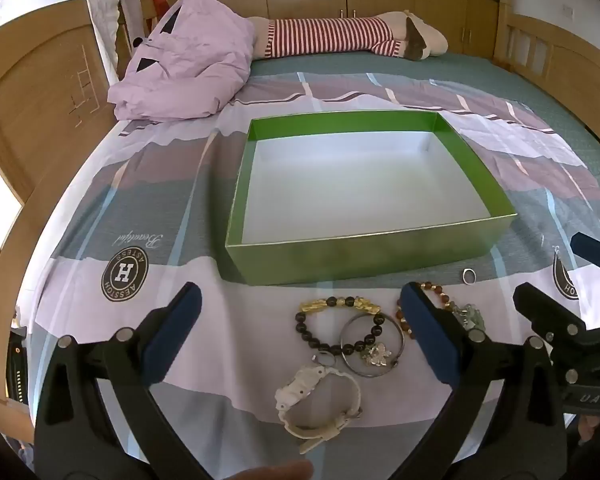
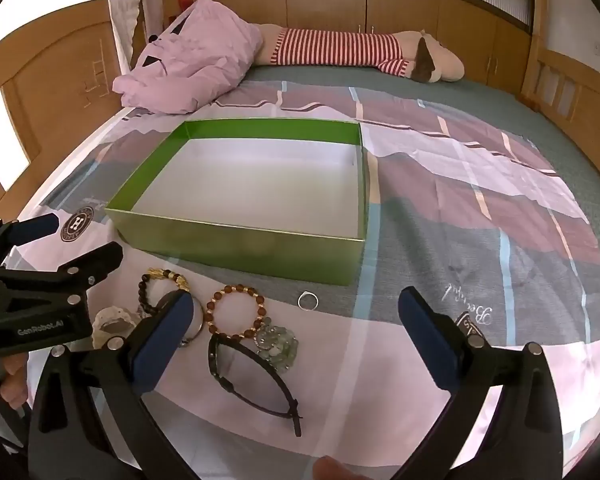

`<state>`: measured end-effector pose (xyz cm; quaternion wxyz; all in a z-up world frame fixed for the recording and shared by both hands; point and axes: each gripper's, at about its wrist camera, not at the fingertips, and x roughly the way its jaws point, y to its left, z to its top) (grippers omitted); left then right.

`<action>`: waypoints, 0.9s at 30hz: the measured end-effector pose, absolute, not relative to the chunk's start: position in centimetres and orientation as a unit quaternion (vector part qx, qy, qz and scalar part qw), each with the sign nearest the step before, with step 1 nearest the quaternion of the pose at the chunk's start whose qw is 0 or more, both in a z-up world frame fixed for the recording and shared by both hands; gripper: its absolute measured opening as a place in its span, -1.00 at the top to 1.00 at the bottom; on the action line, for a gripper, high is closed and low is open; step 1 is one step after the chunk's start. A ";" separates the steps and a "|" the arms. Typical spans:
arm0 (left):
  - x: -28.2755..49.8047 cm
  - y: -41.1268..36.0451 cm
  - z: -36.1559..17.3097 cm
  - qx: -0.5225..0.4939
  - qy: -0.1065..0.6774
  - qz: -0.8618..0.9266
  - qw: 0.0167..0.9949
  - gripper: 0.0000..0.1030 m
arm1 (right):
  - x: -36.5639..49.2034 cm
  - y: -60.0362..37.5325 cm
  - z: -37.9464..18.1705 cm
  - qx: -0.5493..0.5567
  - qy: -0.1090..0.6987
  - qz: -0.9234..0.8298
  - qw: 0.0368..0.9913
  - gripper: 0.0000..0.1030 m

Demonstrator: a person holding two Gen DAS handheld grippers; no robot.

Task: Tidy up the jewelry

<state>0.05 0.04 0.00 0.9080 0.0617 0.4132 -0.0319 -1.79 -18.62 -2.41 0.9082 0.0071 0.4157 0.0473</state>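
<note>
Above the bedspread, both my grippers hang released beside a scatter of jewelry.

My left gripper spreads wide over the dark bead bracelet, the silver bangle and the white watch; my right gripper gapes over the amber bead bracelet, the pale green bead cluster and the black watch. Neither grips anything. A small ring lies apart, just before the green box, whose white floor is bare. Beyond, a pink quilt and a striped plush toy rest on the bed.
</note>
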 end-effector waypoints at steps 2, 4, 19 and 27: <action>0.1 0.0 0.0 0.063 0.413 -0.032 0.908 -0.95 | -1.9 -18.4 -2.2 0.003 0.411 0.047 0.911 -0.97; 0.1 0.0 0.0 0.064 0.412 -0.033 0.908 -0.95 | -2.0 -18.3 -1.8 0.000 0.411 0.047 0.910 -0.97; 0.0 0.0 0.0 0.064 0.413 -0.031 0.908 -0.95 | -2.1 -18.1 -1.8 -0.004 0.405 0.050 0.913 -0.97; 0.0 -0.1 -0.4 0.064 0.413 -0.030 0.908 -0.95 | -2.1 -18.1 -1.7 -0.004 0.405 0.052 0.913 -0.97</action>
